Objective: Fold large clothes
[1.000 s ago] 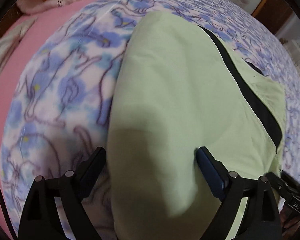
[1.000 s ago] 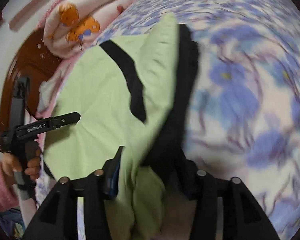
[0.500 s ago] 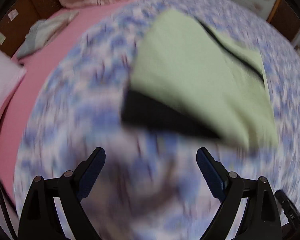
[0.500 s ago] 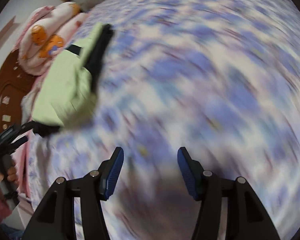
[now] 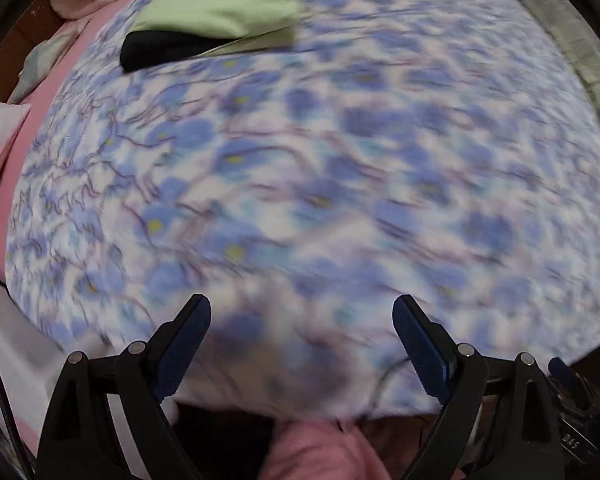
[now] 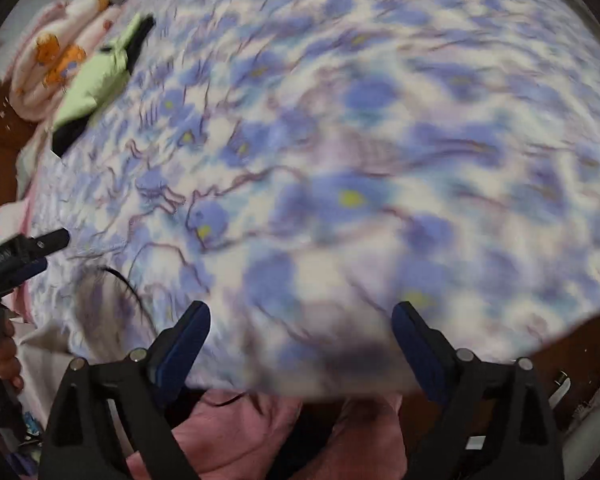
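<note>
Folded green garment [image 5: 220, 8] is lying at the far edge of the blue floral blanket [image 5: 320, 180], beside the pink cartoon-print quilt [image 6: 56, 60]. Left gripper [image 5: 302, 320] and right gripper [image 6: 300, 320] are both hanging released, jaws spread, over the blanket's near edge, well apart from the garment.

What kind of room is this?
Probably a bedroom. A blue flowered blanket covers what looks like a bed, a rolled pink cartoon quilt lies at its far end, and folded green clothes rest on top.
</note>
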Available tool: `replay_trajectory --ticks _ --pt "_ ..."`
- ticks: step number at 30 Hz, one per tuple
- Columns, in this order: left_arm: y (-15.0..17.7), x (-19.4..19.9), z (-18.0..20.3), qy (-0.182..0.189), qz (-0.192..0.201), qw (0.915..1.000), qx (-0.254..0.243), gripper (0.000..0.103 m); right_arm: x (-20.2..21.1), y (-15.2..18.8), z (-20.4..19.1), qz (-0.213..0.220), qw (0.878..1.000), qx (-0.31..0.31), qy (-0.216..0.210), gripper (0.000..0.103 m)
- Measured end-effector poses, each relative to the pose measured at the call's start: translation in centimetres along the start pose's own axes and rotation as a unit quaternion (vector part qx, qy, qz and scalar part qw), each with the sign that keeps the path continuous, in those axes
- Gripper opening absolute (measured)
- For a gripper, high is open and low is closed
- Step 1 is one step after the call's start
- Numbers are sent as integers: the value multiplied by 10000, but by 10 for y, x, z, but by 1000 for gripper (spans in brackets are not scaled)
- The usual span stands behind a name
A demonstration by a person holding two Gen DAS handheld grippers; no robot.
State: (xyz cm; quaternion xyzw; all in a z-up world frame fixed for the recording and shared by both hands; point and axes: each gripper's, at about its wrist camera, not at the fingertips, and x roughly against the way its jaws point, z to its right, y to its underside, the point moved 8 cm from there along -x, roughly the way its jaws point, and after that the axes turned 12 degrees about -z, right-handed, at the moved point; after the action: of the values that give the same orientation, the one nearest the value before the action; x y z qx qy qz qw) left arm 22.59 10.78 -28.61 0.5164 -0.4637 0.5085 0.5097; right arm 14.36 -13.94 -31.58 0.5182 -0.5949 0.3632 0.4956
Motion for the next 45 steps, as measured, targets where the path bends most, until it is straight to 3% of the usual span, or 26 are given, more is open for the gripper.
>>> replay_trajectory --ticks 2,5,10,16,21,28,37,40,45 --pt "21 28 27 158 96 9998 17 91 32 10 19 286 9992 84 283 95" --pt "44 87 65 249 555 9980 -143 91 89 16 40 516 9947 392 795 95" --pt "75 173 119 380 1021 9906 -823 93 184 24 59 1086 9829 810 1246 98" --pt "99 221 134 209 1258 9888 -774 96 248 33 54 1302 9678 1302 1717 100" --pt "123 237 140 262 1385 9882 -601 96 269 50 49 1244 9724 1234 1542 100" --pt "150 237 147 149 1414 9884 -531 96 269 69 46 841 9889 819 908 100" --pt "155 227 145 -229 1358 9898 -360 96 268 74 32 1262 9793 969 1248 100" --pt "155 223 151 -337 1366 9892 -418 96 260 73 34 1121 9798 1014 1312 100" --pt "153 212 159 -215 1232 9908 -521 96 247 72 45 872 9838 856 1314 100"
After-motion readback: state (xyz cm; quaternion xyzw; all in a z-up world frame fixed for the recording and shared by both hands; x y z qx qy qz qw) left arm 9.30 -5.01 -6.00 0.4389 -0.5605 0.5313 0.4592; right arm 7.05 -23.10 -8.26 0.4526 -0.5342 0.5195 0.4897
